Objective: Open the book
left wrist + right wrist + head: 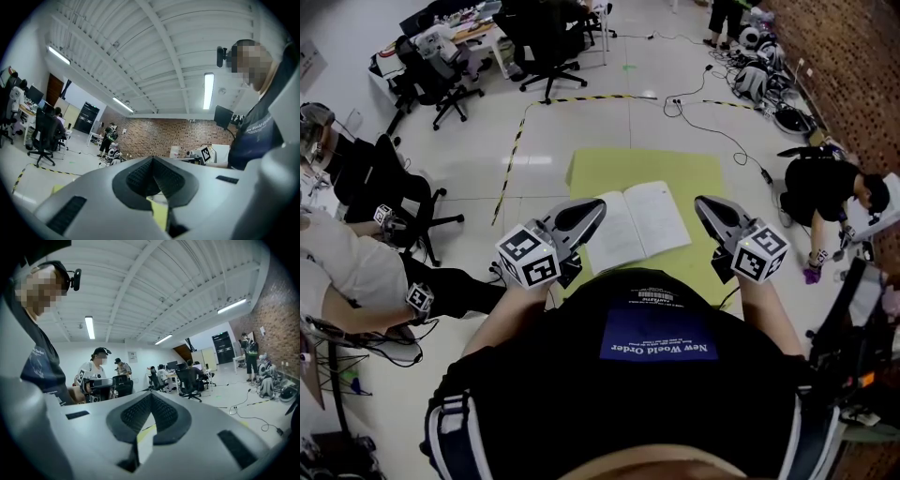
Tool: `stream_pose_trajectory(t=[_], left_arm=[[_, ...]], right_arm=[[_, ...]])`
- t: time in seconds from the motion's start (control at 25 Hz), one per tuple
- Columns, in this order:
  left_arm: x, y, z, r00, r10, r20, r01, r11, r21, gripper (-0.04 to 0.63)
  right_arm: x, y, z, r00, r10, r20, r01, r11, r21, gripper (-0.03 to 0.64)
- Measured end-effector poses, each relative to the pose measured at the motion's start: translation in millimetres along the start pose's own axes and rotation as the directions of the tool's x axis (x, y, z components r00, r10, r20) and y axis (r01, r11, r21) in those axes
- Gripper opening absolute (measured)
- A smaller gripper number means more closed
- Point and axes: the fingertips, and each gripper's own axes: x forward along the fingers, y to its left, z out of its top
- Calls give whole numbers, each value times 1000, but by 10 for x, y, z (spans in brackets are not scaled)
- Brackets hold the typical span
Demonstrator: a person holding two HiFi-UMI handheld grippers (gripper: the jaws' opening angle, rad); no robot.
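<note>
Clenched and empty, grey left gripper (596,206) and grey right gripper (702,202) flank an open white-paged book (639,225) on a yellow-green mat (614,171)

Yellow-green surface (609,173), blk office chair (546,47), brick wall (853,75), hazard tape (591,97)

Book (637,223) lies open, flat on yellow-green mat (609,169), white pages up, spine running slightly diagonal, near mat's front edge, between two grippers.
</note>
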Motion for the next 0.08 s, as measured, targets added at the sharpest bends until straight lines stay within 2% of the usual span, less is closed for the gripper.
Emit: stream_pose_trajectory(t=[0.08], left_arm=[[-7,5,-12,1000,-4,3,4,1000,1,6]], right_arm=[[8,8,-8,1000,2,0,-2,1000,-1,-14]])
